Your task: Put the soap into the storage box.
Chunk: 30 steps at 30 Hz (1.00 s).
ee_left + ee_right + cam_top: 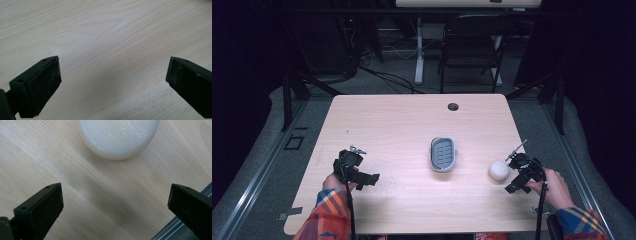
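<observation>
A round white soap bar [498,170] lies on the table's right side; in the right gripper view the soap [118,137] sits just beyond the jaws, apart from them. My right gripper [517,177] is right beside it, its jaws [115,202] spread wide with only bare wood between them. A grey soap dish [443,154] with a ribbed inside rests at the table's middle. My left gripper [362,175] is at the front left, open over bare wood [112,75], with nothing between its jaws.
The light wooden table [402,125] has a round cable hole [453,106] near its far edge. A metal rail [170,230] runs past the table's right edge. A dark chair [472,45] and a desk leg stand beyond the table.
</observation>
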{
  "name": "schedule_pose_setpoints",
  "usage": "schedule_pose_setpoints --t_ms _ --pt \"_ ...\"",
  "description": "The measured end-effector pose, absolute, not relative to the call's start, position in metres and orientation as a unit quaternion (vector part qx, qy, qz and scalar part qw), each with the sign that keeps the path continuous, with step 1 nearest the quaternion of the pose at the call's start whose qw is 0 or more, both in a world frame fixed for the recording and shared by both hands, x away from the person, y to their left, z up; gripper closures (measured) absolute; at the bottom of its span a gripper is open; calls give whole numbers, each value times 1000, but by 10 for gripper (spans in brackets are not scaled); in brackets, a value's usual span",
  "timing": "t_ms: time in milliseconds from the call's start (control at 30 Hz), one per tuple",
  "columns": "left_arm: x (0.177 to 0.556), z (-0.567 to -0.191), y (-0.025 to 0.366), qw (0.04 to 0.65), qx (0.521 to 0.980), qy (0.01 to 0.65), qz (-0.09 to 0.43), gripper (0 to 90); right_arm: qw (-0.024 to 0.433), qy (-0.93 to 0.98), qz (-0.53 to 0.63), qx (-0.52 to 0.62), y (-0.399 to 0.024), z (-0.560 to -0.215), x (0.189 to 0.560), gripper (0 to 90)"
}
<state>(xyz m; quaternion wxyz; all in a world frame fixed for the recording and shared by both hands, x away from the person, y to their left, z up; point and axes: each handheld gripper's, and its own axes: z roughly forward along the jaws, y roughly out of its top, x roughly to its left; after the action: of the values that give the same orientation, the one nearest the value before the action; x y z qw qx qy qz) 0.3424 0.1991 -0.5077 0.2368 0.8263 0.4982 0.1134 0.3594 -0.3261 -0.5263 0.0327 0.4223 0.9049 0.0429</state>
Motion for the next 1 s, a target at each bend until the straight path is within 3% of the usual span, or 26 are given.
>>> schedule_pose_setpoints --t_ms 1000 --pt "343 -508 196 237 829 494 112 0 45 911 69 404 -310 -507 376 0"
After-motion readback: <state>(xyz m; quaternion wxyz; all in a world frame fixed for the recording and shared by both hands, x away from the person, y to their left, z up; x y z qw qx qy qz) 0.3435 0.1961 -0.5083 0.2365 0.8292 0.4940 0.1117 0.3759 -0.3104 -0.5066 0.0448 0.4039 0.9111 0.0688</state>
